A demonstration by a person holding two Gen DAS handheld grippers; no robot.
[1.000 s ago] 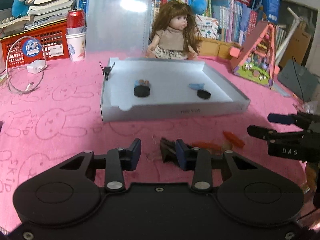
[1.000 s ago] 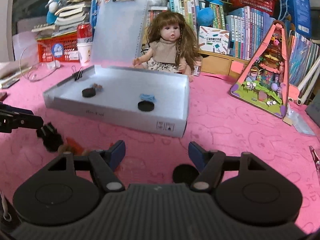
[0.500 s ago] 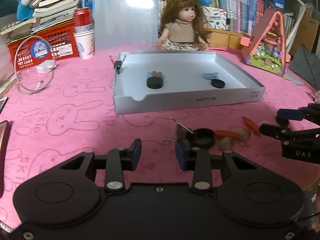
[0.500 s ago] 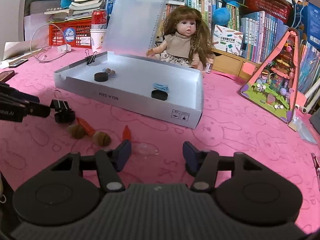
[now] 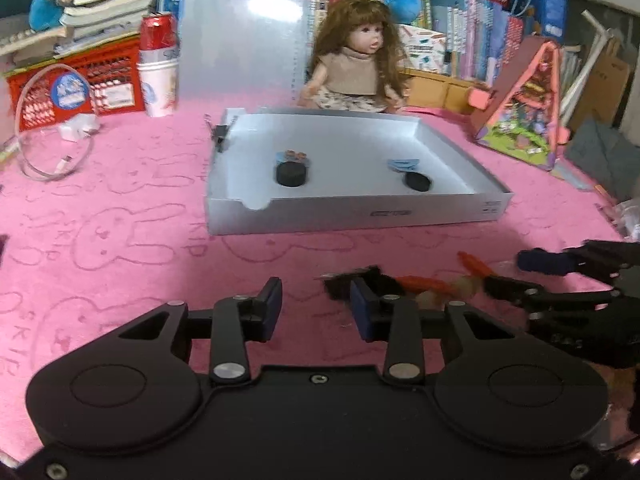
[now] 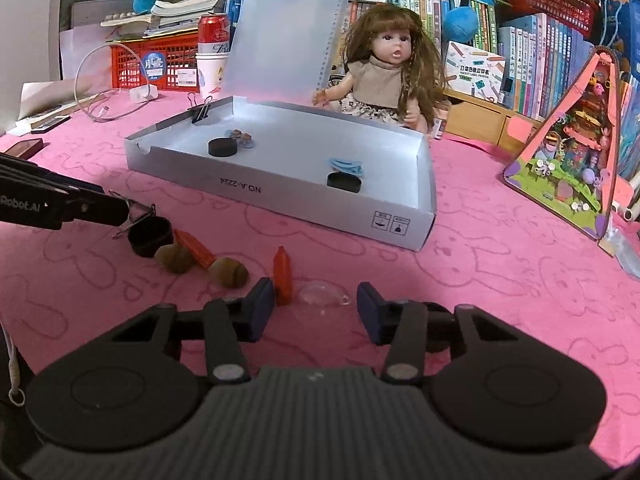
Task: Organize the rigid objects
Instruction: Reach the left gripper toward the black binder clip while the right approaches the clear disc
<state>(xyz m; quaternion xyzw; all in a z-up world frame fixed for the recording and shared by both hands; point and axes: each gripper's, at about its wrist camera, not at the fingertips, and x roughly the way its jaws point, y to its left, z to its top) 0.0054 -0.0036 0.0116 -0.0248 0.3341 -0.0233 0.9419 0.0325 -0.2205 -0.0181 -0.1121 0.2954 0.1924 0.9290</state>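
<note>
Crowding right gripper [image 6: 316, 312]: orange clip [image 6: 282, 276] | clear dome [image 6: 320, 294] | nuts [image 6: 228, 272]

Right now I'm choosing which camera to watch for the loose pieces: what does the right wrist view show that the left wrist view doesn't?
Only the right wrist view shows the clear plastic dome between the right gripper fingers, whose jaws have just been closing but are not touching it, and the two brown nuts unblocked. Only the left wrist view shows the left gripper jaws, empty. Both show the white tray with two black discs, and the doll.
</note>
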